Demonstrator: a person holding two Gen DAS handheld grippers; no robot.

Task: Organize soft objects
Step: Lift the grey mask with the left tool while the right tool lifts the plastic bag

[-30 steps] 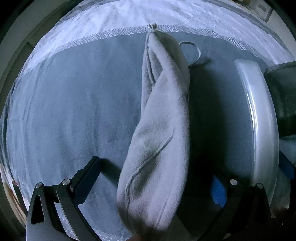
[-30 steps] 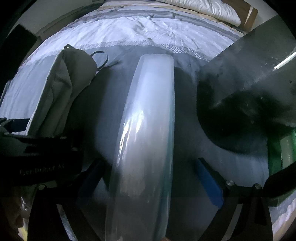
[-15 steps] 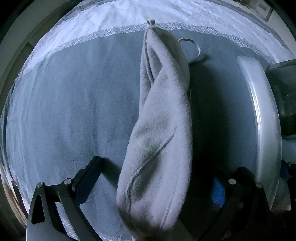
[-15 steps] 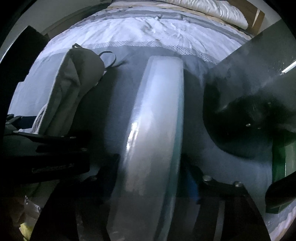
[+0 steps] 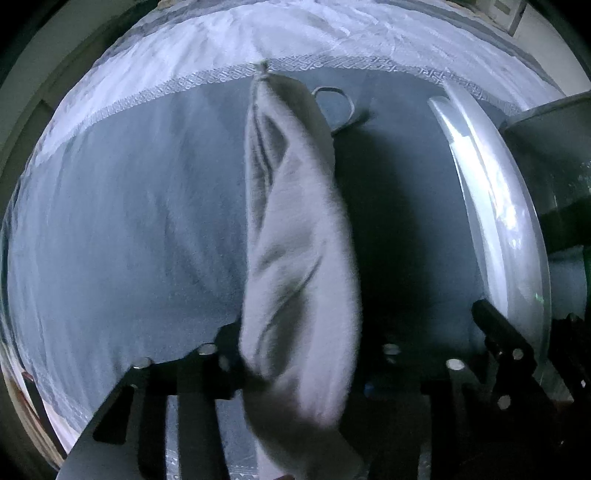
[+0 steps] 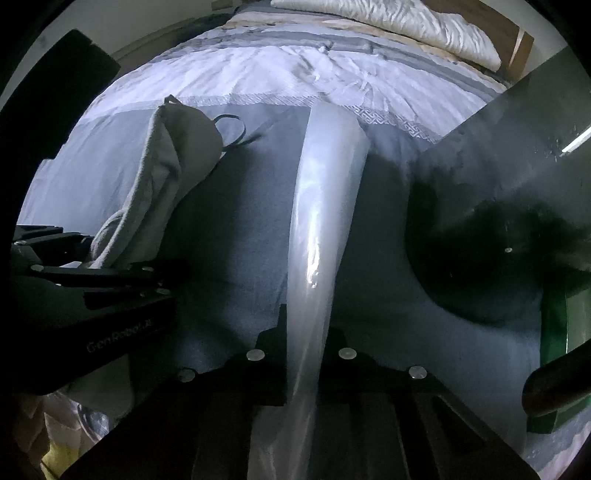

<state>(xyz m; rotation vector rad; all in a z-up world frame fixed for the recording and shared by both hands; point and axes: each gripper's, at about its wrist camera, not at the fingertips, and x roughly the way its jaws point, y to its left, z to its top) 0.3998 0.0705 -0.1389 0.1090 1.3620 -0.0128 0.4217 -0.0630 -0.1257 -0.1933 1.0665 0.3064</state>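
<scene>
Bedspread (image 5: 129, 221) beneath towel (image 5: 299, 240), bag (image 6: 321, 221)

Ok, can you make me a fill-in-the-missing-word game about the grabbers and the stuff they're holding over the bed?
1. The left gripper is shut on a grey ____.
2. The right gripper pinches a clear plastic ____.
3. Both things hang over a ____.
4. A white ____ lies at the bed's far end.

Missing words: towel; bag; bed; pillow
</scene>
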